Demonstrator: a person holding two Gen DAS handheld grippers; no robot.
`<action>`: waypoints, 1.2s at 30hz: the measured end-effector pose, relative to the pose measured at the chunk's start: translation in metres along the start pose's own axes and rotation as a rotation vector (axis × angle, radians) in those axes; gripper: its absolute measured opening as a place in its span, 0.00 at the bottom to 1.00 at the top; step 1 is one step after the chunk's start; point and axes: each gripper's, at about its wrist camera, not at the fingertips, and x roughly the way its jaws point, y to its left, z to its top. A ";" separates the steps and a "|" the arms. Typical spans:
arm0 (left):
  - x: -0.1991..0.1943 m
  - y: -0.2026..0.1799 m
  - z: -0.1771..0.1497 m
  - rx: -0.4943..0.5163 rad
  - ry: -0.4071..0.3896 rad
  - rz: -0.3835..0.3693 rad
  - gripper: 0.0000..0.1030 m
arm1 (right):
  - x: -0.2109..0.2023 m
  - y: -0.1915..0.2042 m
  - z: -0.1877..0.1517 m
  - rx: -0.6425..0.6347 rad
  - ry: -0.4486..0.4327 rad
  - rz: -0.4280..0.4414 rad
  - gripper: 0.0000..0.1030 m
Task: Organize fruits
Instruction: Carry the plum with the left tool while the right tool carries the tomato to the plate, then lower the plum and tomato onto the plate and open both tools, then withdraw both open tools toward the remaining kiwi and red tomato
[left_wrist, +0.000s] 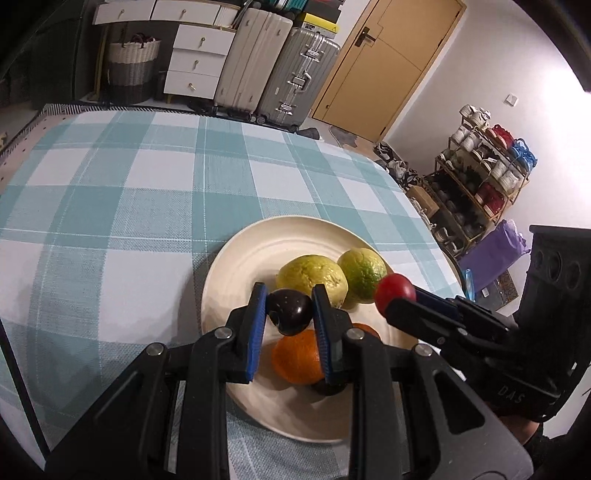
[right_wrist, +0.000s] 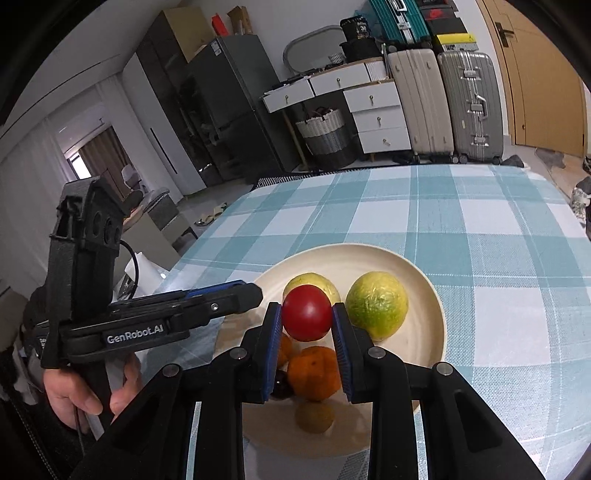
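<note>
Over the left part of a cream plate (left_wrist: 229, 266), my left gripper (left_wrist: 289, 297) is shut on a dark plum (left_wrist: 290, 314). From the right comes my right gripper (left_wrist: 388, 301), shut on a red round fruit (left_wrist: 395, 290) above the plate's right side. The right wrist view shows that red fruit (right_wrist: 307, 313) pinched between the right gripper's (right_wrist: 306, 312) blue pads. The left gripper (right_wrist: 253, 295) is side-on there and its plum is hidden. Two yellow-green fruits (left_wrist: 312, 275) (left_wrist: 364, 269), an orange (left_wrist: 295, 356) and a brownish fruit (right_wrist: 314, 417) lie on the plate (right_wrist: 424, 280).
The plate sits near the front of a table with a blue-and-white checked cloth (left_wrist: 129, 221). A hand (right_wrist: 74, 391) holds the left gripper's handle. Suitcases (left_wrist: 280, 74), white drawers (left_wrist: 195, 59) and a shoe rack (left_wrist: 480, 184) stand beyond the table's edges.
</note>
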 end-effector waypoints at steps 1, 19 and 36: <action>0.002 0.000 0.000 0.000 0.001 -0.001 0.21 | 0.001 0.000 0.000 -0.007 0.000 -0.008 0.27; -0.007 -0.003 -0.001 -0.024 0.001 -0.030 0.49 | -0.030 0.006 -0.004 -0.034 -0.094 -0.006 0.47; -0.078 -0.040 -0.035 0.074 -0.058 0.057 0.49 | -0.086 0.034 -0.021 -0.077 -0.177 -0.037 0.50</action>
